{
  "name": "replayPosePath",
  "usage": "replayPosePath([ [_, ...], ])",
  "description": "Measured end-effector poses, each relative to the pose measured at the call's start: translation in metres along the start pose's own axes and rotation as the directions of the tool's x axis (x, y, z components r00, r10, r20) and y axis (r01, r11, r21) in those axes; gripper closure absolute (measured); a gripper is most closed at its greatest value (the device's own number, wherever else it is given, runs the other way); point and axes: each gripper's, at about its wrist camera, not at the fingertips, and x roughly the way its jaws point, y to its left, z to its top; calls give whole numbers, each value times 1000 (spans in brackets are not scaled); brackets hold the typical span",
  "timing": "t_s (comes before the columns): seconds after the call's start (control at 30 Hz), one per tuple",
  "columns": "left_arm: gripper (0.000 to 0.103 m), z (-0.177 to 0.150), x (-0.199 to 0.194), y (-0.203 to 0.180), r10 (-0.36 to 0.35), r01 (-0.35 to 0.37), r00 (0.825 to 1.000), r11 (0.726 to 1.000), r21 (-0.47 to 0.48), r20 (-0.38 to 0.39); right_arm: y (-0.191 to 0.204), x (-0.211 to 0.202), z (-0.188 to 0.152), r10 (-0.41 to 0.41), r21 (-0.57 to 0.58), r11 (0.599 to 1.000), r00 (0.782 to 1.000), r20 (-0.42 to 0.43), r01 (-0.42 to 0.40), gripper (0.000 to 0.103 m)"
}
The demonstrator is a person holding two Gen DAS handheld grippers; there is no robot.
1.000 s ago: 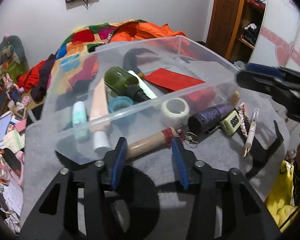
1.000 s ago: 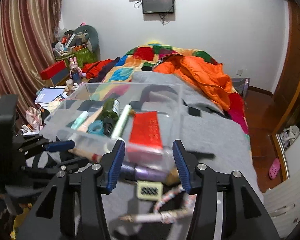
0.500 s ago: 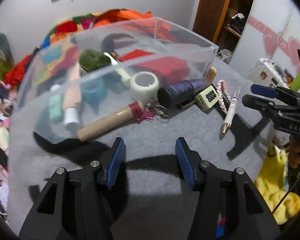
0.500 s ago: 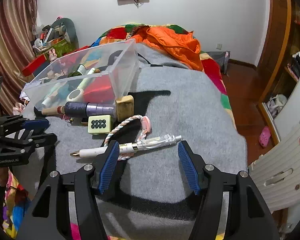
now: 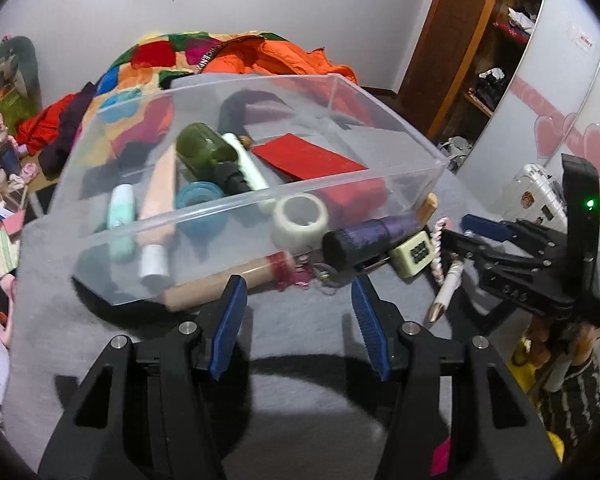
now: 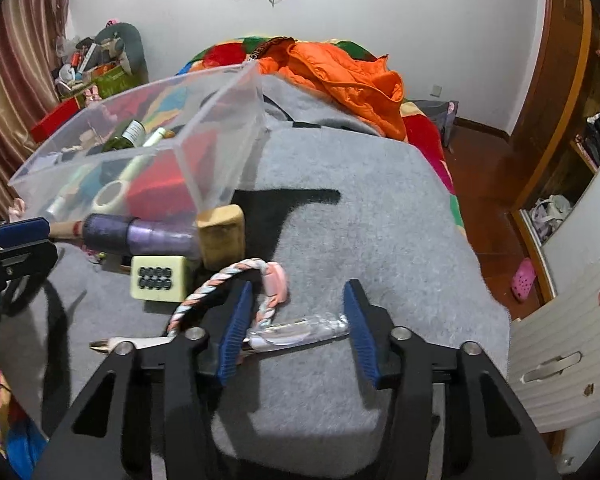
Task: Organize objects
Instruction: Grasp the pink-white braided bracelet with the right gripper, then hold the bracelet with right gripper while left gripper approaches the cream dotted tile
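Note:
A clear plastic bin [image 5: 236,200] [image 6: 220,136] on a grey blanket holds a green bottle [image 5: 204,148], tubes, a tape roll [image 5: 300,216] and a red packet [image 5: 308,156]. Loose in front lie a wooden roller [image 5: 220,284], a purple spool [image 5: 368,236] [image 6: 140,234], a cream counter block [image 5: 414,254] [image 6: 160,278], a braided cord [image 6: 228,280] and a pen [image 5: 446,290] [image 6: 296,330]. My left gripper [image 5: 298,320] is open and empty, just short of the roller. My right gripper [image 6: 298,328] is open, with the pen lying between its fingers; it also shows in the left wrist view [image 5: 472,232].
The grey blanket [image 6: 360,220] covers the bed, dropping off at its right edge. An orange jacket [image 6: 340,76] and a patchwork quilt [image 5: 152,56] lie behind the bin. Clutter lines the floor at left. A wooden wardrobe [image 6: 560,100] and a white cabinet stand at right.
My right gripper has moved forward and down so the pen now lies between its open fingers. My left gripper has moved closer to the bin and the roller.

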Motion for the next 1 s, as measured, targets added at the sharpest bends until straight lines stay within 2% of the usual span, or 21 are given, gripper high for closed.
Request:
replayPosePath([
  [0.1,49,3,5,-12,-32,32,999,999,3,0,4,3,2,-7,-22,1000,1000,7,7,61],
  [0.13,49,4,6,-15,-33,33,999,999,6,2,6,5,3,-12,-32,999,1000,12,12,66],
  [0.17,49,5,8,-19,-35,35,999,999,13,6,8,8,4,-3,-39,999,1000,3,3,87],
  [0.2,49,6,9,-21,-36,36,999,999,18,8,10,11,5,24,-39,999,1000,-10,-24,92],
  [0.5,49,14,32,-20,-59,58,998,998,-39,-29,9,0,18,50,10,999,997,66,-50,92],
  [0.67,49,15,41,-23,-99,96,994,994,-57,-41,13,4,15,66,-4,998,997,45,-66,92],
  [0.87,49,13,38,-29,-90,89,995,995,-39,-32,16,1,12,105,5,994,994,40,-105,92],
  [1.0,50,9,27,-31,-131,130,991,991,-33,-25,18,-1,10,174,21,984,984,39,-175,92],
])
